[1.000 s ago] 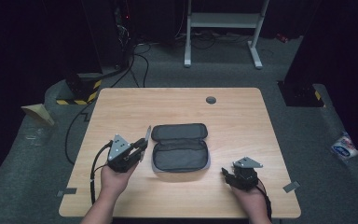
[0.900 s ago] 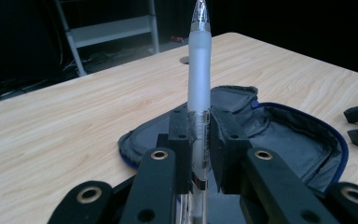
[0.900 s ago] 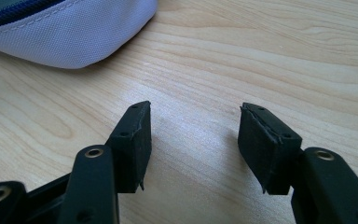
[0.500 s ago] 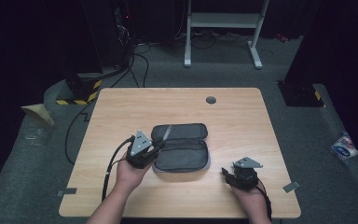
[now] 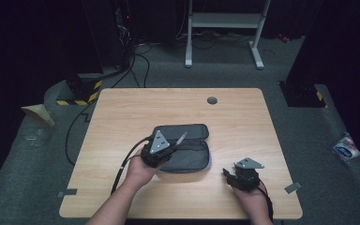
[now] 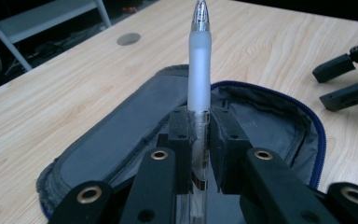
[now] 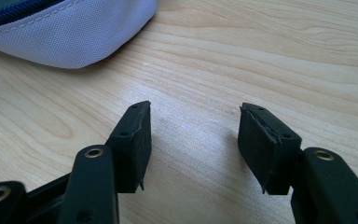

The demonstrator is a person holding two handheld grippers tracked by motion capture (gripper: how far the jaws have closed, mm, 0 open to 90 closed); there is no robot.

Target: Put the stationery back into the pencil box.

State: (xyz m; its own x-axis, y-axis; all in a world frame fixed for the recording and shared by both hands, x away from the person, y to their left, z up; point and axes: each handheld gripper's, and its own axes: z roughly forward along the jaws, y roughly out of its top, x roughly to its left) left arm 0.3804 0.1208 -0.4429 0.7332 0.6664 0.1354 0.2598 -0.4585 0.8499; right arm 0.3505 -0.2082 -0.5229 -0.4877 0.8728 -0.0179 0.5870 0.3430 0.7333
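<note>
An open grey pencil case (image 5: 185, 147) with a blue zip lies in the middle of the wooden table (image 5: 122, 117). My left gripper (image 5: 171, 149) hovers over the case's left part, shut on a clear pen (image 5: 180, 138) whose frosted grip and tip stick out past the jaws. In the left gripper view the pen (image 6: 199, 70) stands between the pads above the open case (image 6: 270, 126). My right gripper (image 5: 227, 174) rests open near the table's front right, with bare wood between its fingers. The right gripper view has the case's grey edge (image 7: 74, 32) at top left.
A small round grommet (image 5: 212, 100) is set in the table near its far edge. Behind the table stand a white frame (image 5: 225, 28) and cables on the floor. A yellow-black striped block (image 5: 79, 91) sits at the left, a packet (image 5: 347, 147) at the right.
My left hand has carried the pen rightward, from beside the case's left end to over the case. The right gripper has kept still.
</note>
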